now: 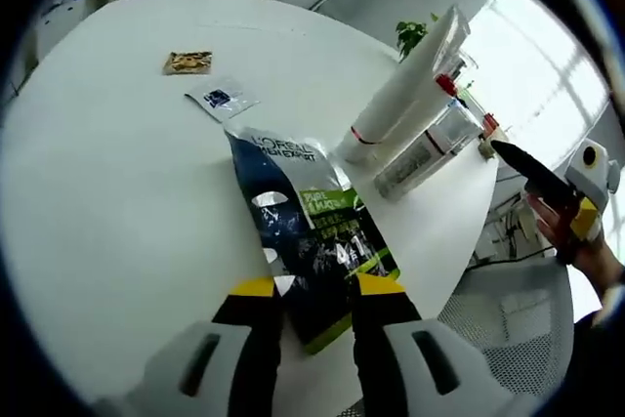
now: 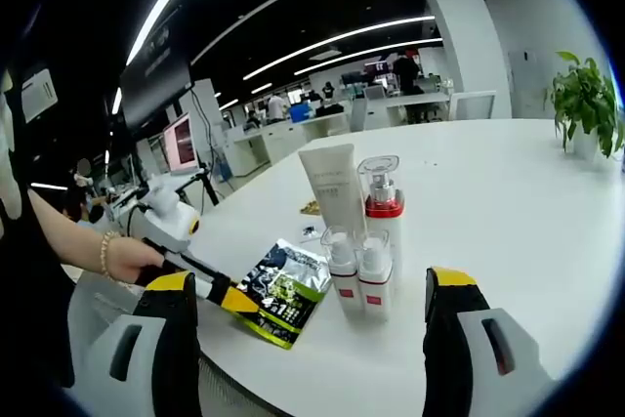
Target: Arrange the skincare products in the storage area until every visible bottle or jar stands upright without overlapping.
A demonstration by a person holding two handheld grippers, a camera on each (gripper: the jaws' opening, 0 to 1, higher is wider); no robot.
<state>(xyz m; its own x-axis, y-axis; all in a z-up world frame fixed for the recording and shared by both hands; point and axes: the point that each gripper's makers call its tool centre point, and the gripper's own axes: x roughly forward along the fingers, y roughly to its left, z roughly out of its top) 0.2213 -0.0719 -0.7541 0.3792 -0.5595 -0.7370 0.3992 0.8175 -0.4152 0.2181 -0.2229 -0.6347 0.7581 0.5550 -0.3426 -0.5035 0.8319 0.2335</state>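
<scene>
Left claw point(image 1: 317, 290): pinching the near end of the dark sachet point(image 1: 312, 231), yellow tips on both sides of it; in the right gripper view it comes in from the left with a person's hand point(image 2: 132, 259) behind it.
Right claw point(image 2: 311, 290): spread wide, nothing between the tips, hovering at the tabletop point(image 1: 117, 192) edge facing the bottles.
Sachet: flat on the tabletop, L'Oreal print, green and black, lying just beside the bottle group, near the rim.
Skincare group: 1 white tube point(image 2: 334, 187) standing on its cap, 1 tall clear pump bottle point(image 2: 381, 192) with a red band, 2 small clear bottles point(image 2: 357, 271) with red labels in front; all four upright, close together, touching or nearly, hard to tell.
Contents: small bottles look white inside; tube is opaque.
Other flat items: 1 small clear sachet point(image 1: 223, 98) and 1 brown packet point(image 1: 187, 62) farther in on the tabletop, well apart from the bottles.
Edges: bottle group sits near the tabletop rim; a mesh chair point(image 1: 508, 305) sits just off it.
Open room: wide bare white tabletop behind and to both sides of the group.
Background: potted plant point(image 2: 586, 100), office desks far off.
</scene>
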